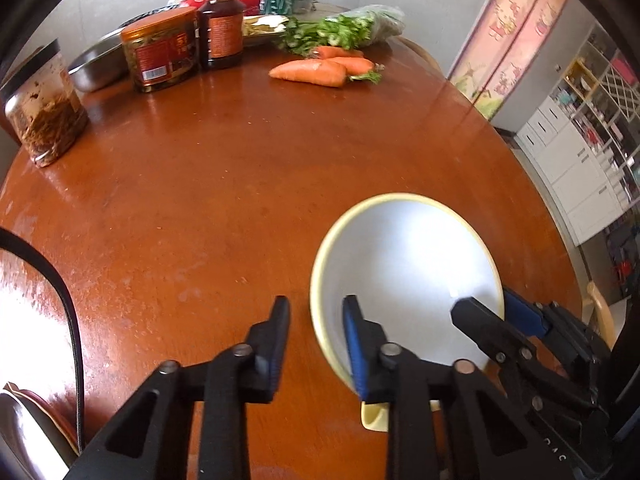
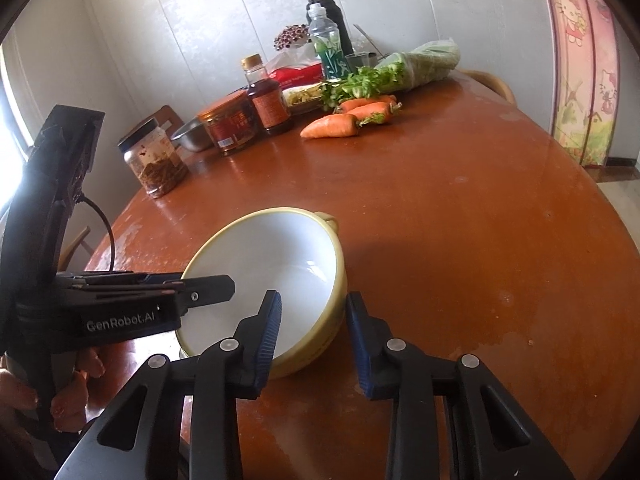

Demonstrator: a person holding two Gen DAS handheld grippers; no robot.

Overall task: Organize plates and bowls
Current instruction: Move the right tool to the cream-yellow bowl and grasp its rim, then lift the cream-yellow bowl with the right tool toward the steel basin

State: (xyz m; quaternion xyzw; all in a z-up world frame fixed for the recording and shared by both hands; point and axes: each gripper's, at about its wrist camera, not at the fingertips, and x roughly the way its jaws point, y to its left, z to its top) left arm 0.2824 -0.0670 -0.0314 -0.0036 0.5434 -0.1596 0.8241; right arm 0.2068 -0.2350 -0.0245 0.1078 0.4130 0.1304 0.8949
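Note:
A yellow bowl (image 1: 404, 264) with a white inside and small side handles sits on the round brown table (image 1: 200, 200). It also shows in the right wrist view (image 2: 280, 264). My left gripper (image 1: 316, 312) is open and straddles the bowl's left rim, one finger inside and one outside. My right gripper (image 2: 314, 308) is open and straddles the bowl's right rim the same way. Each gripper shows in the other's view: the right one (image 1: 484, 304) at the bowl's right edge, the left one (image 2: 224, 286) at its left edge.
At the table's far side stand a glass jar (image 1: 44, 112), a steel dish (image 1: 100, 66), an orange-lidded jar (image 1: 162, 52), a sauce bottle (image 1: 222, 20), carrots (image 1: 316, 70) and bagged greens (image 1: 348, 28). The table edge curves away at the right.

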